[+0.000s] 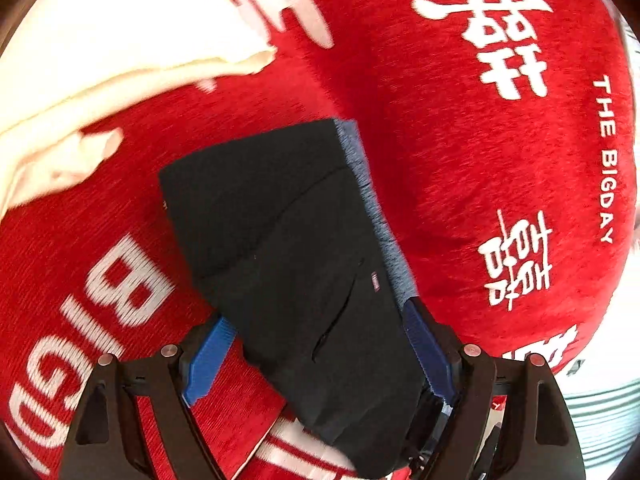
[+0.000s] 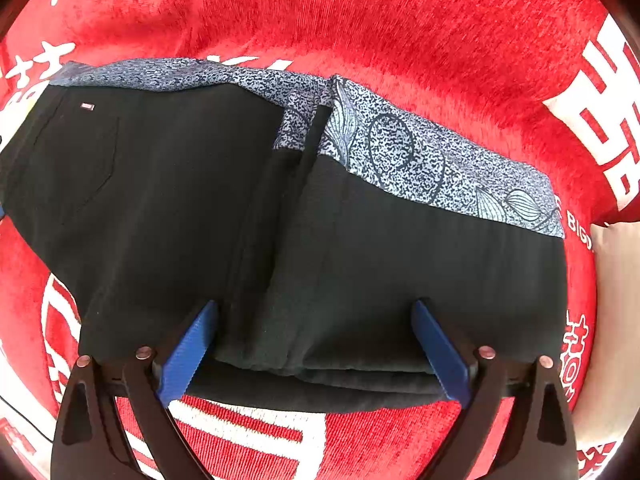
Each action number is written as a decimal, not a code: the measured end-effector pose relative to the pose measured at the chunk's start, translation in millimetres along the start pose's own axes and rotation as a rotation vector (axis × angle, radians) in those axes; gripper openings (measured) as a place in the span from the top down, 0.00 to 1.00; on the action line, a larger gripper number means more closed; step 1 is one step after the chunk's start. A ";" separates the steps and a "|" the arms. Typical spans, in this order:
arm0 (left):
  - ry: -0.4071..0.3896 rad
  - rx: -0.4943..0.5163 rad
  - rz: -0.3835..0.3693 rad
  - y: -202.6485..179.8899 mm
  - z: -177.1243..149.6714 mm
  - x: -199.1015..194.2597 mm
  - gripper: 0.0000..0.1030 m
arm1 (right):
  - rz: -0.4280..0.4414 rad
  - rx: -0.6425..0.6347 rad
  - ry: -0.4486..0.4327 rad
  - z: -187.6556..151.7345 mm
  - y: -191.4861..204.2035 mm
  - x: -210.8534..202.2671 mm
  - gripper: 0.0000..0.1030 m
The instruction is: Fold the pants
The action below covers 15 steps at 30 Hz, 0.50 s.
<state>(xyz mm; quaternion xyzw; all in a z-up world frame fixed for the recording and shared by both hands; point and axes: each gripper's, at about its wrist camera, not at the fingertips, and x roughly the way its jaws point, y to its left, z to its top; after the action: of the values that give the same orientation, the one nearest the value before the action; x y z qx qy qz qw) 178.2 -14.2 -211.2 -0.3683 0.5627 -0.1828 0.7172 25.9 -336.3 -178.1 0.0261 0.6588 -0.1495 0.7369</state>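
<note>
A: Folding's nearly done? Pants (image 2: 360,264) look stacked in layers on the red blanket (image 2: 360,20).

B: Yep. Next: press flat, w/o messing the stack.

A: Claws?

B: Left claw (image 1: 320,356) wide open, pants betw. its fingers, not pinched. Right claw (image 2: 316,352) open too, holding nothing, over the near fold.

A: Which way?

B: Long side runs along the blanket's near edge; patterned band (image 2: 420,160) faces away.

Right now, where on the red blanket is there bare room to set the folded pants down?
Bare red blanket lies open beyond the black pants, between the cream cloth and the white lettering. In the right wrist view, a wide red strip runs above the patterned waistband. The cream cloth's corner is crowded.
</note>
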 end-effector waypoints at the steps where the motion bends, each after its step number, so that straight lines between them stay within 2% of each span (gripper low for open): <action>1: 0.002 0.005 0.016 0.3 0.9 3.9 0.19 | 0.000 0.000 0.000 -0.6 -1.2 0.3 0.05; 4: -0.010 -0.012 0.032 2.8 1.8 8.9 0.19 | -0.002 -0.001 -0.001 -1.7 -0.1 -1.4 0.05; 7: -0.005 -0.003 0.114 -7.0 2.0 12.5 0.20 | 0.005 -0.011 0.002 -1.1 -0.5 -3.0 0.05; 8: -0.007 0.007 0.157 -11.8 1.8 13.4 0.26 | 0.006 -0.013 0.010 -0.5 -0.7 -4.0 0.05; 10: -0.006 0.044 0.249 -18.0 1.3 15.5 0.44 | -0.008 -0.026 0.029 2.3 -0.4 -10.0 0.05; 11: -0.005 0.085 0.318 -22.5 0.7 16.9 0.61 | -0.017 -0.034 0.023 3.9 0.4 -17.2 0.05; 13: 0.000 0.127 0.348 -25.2 0.1 15.4 0.68 | -0.013 -0.050 -0.021 8.5 2.4 -39.2 0.05; 15: -0.009 0.182 0.378 -33.6 -2.8 13.2 0.71 | 0.042 -0.049 -0.049 17.7 4.2 -61.4 0.05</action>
<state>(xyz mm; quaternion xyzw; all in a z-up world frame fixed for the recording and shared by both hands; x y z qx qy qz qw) 184.6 -46.3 -195.6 -0.1905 0.5999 -0.0933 0.7714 38.7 -325.1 -116.4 0.0180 0.6432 -0.1184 0.7563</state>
